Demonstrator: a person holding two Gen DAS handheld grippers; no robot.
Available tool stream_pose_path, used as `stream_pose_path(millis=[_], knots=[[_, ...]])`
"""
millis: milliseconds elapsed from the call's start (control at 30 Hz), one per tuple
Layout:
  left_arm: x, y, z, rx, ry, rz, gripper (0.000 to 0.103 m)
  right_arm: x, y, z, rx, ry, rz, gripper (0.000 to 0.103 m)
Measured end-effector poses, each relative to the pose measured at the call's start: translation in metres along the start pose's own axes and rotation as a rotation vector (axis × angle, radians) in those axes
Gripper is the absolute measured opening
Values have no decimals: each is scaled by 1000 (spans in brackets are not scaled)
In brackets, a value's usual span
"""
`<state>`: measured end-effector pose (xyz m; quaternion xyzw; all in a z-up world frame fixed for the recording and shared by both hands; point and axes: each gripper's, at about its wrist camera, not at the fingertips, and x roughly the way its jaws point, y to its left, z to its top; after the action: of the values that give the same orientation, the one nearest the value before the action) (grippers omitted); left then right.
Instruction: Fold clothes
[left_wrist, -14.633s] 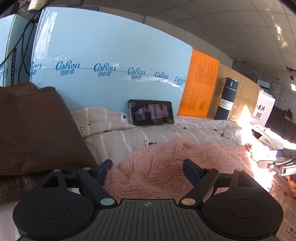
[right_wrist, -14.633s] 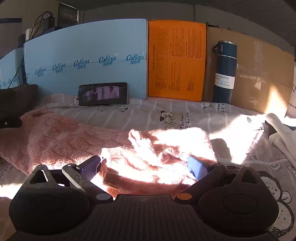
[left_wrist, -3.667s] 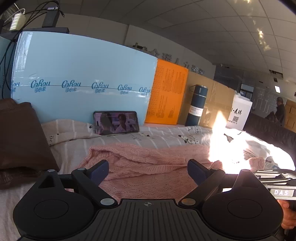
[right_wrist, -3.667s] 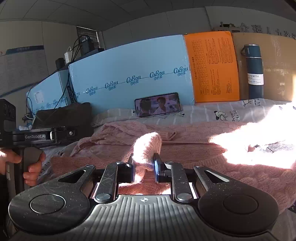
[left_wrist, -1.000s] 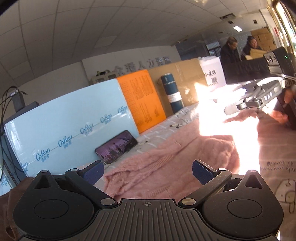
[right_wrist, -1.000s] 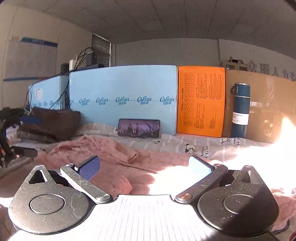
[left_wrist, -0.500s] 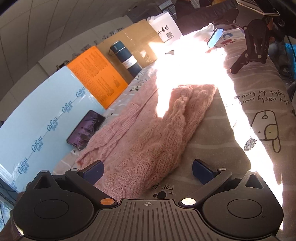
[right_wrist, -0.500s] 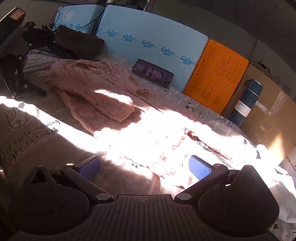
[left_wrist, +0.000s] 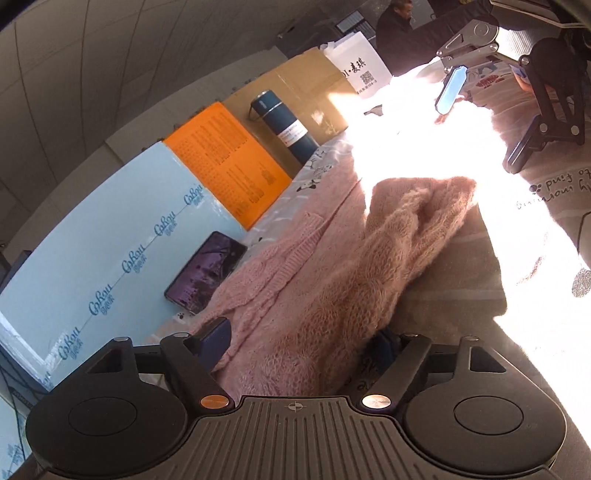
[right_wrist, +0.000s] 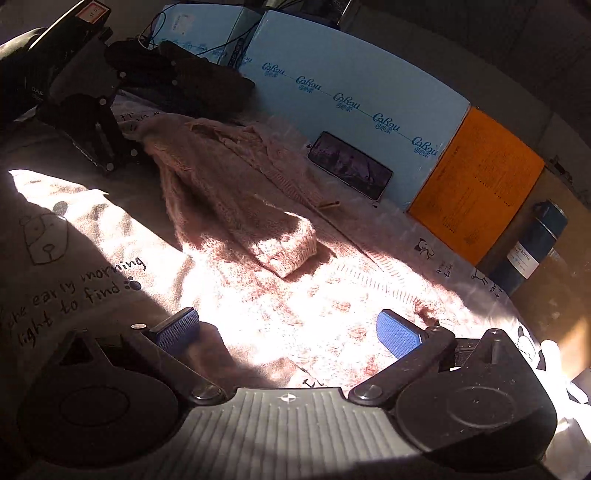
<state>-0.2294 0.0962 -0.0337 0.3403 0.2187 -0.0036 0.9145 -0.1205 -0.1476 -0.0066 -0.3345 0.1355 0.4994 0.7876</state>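
**Pink sweater lies between both spread grippers**

The left gripper stands with its jaws wide, the near edge of the pink knitted sweater bunched between its fingers; whether the pads touch the knit cannot be told. The right gripper is spread wide too, holding nothing, with the sweater's sunlit lower part just ahead of its fingertips. Further ahead of the right gripper a sleeve lies folded across the body. The garment rests on a printed bedsheet. Beyond it a phone leans against a blue board, with an orange board and a dark flask to the far right.
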Motion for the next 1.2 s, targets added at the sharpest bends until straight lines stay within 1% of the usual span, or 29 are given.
stream_pose_path(millis=[67,133,200,233,267,300,333,367,400,467,533,667,767,867,1000,1033,1067,1133,1200], knots=[[-1,5,-3,-28,-2,-7,56,-2,-13,-7,25,37,-68,102],[-1,11,-2,-58,-23,-13,52,-4,-27,-17,44,76,-145,102],[0,17,-1,-89,-43,-20,49,-6,-38,-24,71,94,-196,100],[0,20,0,-104,-53,-23,43,-7,-43,-27,87,99,-220,98],[0,23,0,-119,-63,-26,35,-8,-45,-28,103,85,-214,90],[0,26,1,-134,-73,-29,31,-10,-47,-29,120,72,-208,75],[0,28,2,-150,-83,-33,24,-11,-48,-30,137,59,-200,65],[0,32,2,-164,-93,-37,20,-10,-50,-29,152,44,-174,43],[1,35,2,-177,-102,-42,18,-10,-52,-28,168,29,-148,27],[4,43,3,-208,-119,-51,16,-8,-62,-25,228,-21,-116,18],[7,54,5,-241,-130,-43,15,-4,-74,-16,293,-78,-120,16],[17,70,12,-254,-140,37,15,4,-95,-3,364,-165,-113,13],[30,78,14,-268,-127,45,15,12,-110,9,399,-223,-102,13],[48,87,13,-290,-91,16,17,30,-123,13,417,-196,-101,13],[75,103,6,-373,-42,-19,25,52,-135,15,441,-140,-109,13],[81,107,4,-399,-34,-26,30,57,-137,15,451,-125,-121,14],[87,112,2,-429,-26,-35,33,61,-138,14,467,-111,-131,15],[99,120,-3,-503,-9,-73,34,68,-142,12,514,-84,-160,22],[109,125,-9,-566,14,-102,39,70,-144,9,565,-73,-217,40]])
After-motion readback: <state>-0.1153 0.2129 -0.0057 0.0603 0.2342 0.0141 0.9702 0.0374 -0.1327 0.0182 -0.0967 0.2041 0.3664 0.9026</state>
